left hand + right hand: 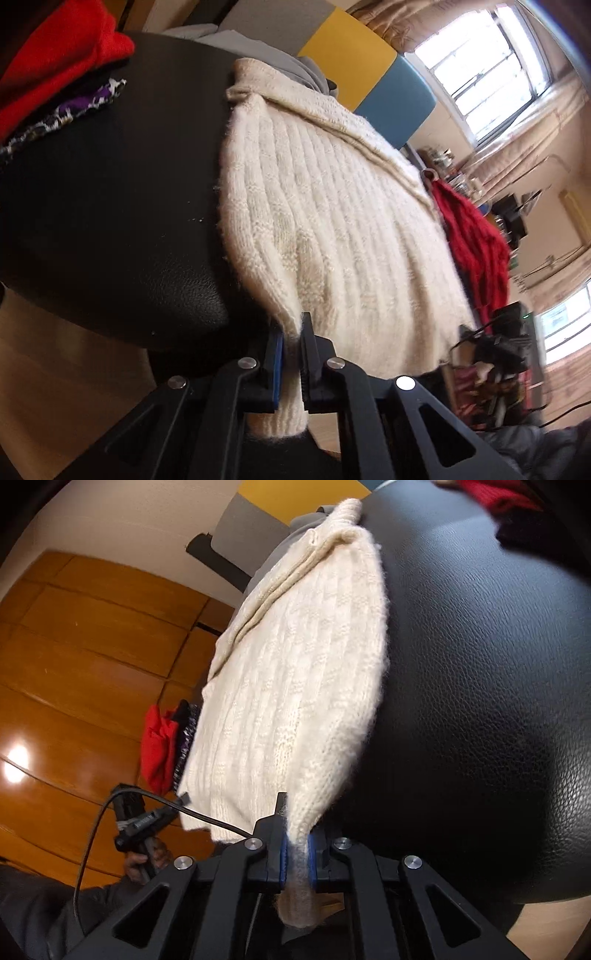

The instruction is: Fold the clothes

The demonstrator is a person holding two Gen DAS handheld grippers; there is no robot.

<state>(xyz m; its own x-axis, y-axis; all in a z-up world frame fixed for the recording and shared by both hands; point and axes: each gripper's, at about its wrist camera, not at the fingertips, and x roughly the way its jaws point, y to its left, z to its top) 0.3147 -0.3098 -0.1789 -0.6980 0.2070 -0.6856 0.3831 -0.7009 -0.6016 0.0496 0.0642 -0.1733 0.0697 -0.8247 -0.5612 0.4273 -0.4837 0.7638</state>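
Observation:
A cream ribbed knit sweater [325,221] lies spread over a black leather surface [110,206], folded along its far edge. My left gripper [291,354] is shut on the sweater's near corner, and knit bulges out behind the pads. In the right wrist view the same sweater [295,686] hangs toward me over the black leather surface [480,701]. My right gripper [295,853] is shut on its other near corner. The left gripper [147,823] shows there at lower left, held by a hand [144,860].
A red garment [55,55] and a purple leopard-print cloth [74,110] lie at the far left of the leather. Another red knit [476,243] hangs at the right. Grey cloth [258,40] lies beyond the sweater. Wooden floor [74,664] spreads below, and a cable [207,816] trails nearby.

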